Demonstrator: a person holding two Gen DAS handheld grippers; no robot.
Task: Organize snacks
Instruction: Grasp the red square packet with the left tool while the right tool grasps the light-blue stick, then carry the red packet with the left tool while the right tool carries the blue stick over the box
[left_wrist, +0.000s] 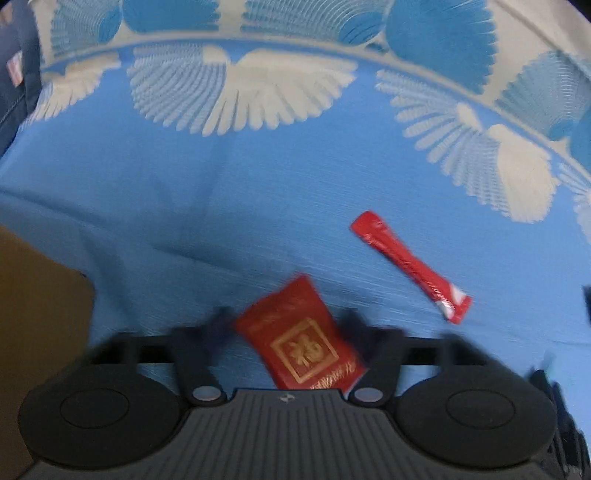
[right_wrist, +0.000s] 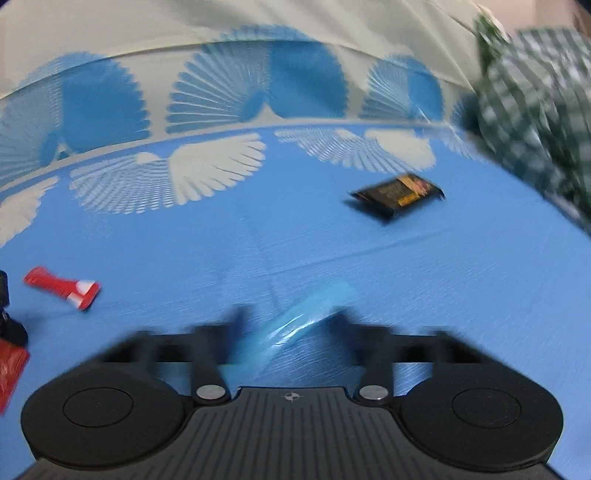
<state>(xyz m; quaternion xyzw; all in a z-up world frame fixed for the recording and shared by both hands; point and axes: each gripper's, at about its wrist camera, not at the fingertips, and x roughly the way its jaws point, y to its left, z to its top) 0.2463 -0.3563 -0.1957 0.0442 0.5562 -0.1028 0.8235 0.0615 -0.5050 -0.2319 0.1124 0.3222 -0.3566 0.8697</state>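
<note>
A blue fan-patterned cloth (left_wrist: 184, 206) fills both blurred views. The left gripper (left_wrist: 288, 321) stands spread around a red packet (left_wrist: 301, 341), grip unclear; the right gripper (right_wrist: 291, 317) likewise straddles a pale-blue sachet (right_wrist: 291, 326). A red stick (left_wrist: 410, 266) lies apart.

Lying everywhere, a woven cloth (left_wrist: 184, 206), matt, finely ribbed and creased, printed with blue and white fans. Shining on it, a red foil sachet (left_wrist: 301, 343), glossy, crinkled, stamped in gold. Glinting near it, a red plastic stick pack (left_wrist: 408, 264), slick, with a white end. Catching light in the right wrist view, a pale blue film packet (right_wrist: 295, 325), smooth and glossy; farther off, a black wrapper (right_wrist: 397, 195), blurred, finish hard to tell. Looking matt and ridged, the black plastic gripper bodies, with dull metal pins (right_wrist: 210, 391). Showing at left, brown cardboard (left_wrist: 37, 314), flat and matt.
</note>
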